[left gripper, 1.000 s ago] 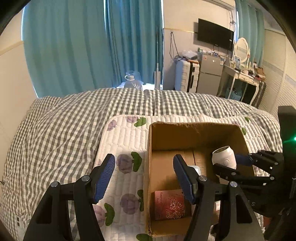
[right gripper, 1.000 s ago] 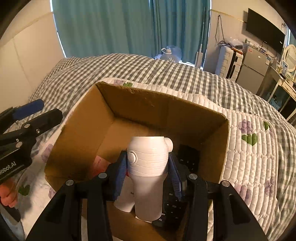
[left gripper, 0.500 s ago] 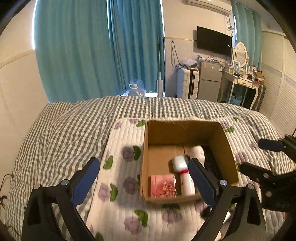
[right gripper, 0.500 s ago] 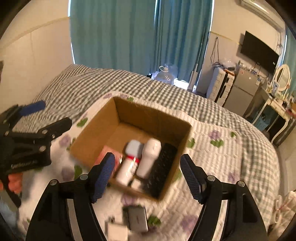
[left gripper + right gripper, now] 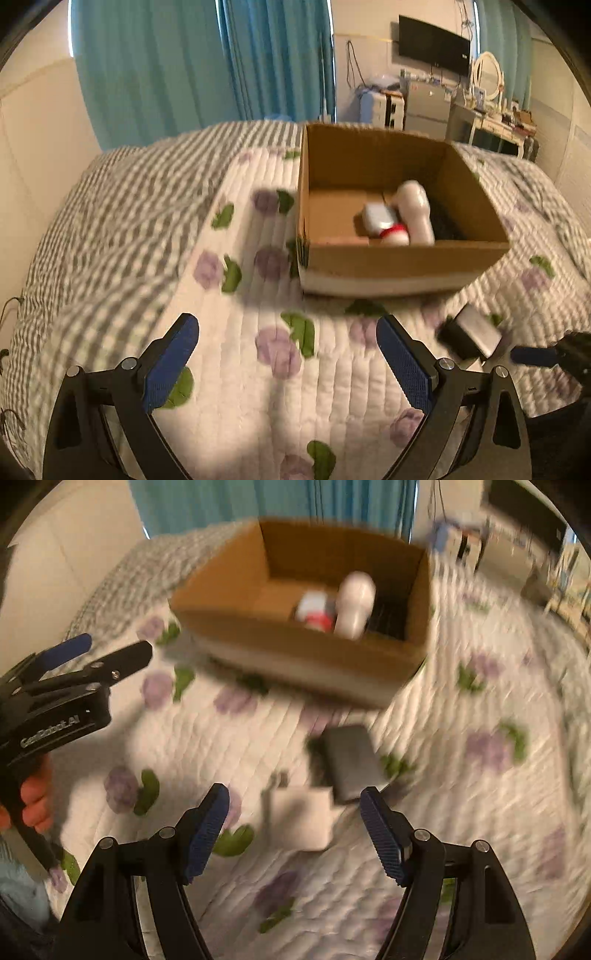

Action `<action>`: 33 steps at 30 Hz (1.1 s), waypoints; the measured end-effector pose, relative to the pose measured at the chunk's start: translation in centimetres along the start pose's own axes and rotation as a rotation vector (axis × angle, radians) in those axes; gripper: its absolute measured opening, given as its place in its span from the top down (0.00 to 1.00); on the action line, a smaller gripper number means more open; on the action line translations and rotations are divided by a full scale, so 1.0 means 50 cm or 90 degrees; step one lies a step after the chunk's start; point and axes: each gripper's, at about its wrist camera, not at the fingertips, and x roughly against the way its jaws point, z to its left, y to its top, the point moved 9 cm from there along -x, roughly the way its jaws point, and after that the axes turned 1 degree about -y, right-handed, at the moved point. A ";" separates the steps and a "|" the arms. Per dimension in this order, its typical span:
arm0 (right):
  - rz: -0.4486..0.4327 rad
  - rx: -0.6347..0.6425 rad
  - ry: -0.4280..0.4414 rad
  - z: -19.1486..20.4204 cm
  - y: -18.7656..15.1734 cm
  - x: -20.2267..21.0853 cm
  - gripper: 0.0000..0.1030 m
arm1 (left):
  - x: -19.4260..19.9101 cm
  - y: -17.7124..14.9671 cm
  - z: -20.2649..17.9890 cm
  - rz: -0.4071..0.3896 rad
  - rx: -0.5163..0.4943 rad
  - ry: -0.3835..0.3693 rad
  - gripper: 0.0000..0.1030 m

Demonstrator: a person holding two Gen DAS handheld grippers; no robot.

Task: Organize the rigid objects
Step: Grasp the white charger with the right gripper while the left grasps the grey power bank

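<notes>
Left gripper (image 5: 288,345): jaws spread wide, having just been opening, nothing between them, above the flowered quilt (image 5: 236,369). Right gripper (image 5: 295,818): jaws spread, likewise just opened, empty, above a white box (image 5: 301,819) and a dark grey box (image 5: 349,762) that touch on the quilt. The cardboard box (image 5: 295,653) lies at 12 o'clock from them, holding a white bottle (image 5: 354,603), a red-banded item (image 5: 314,609) and something black, blurred.

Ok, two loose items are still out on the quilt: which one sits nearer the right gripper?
The white block, lying just ahead of the right gripper and its open jaws. The dark grey box lies farther on, toward the cardboard box.
</notes>
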 end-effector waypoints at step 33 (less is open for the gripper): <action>0.016 0.032 -0.048 0.037 -0.043 -0.034 0.52 | -0.024 -0.035 -0.012 0.057 -0.027 0.017 0.04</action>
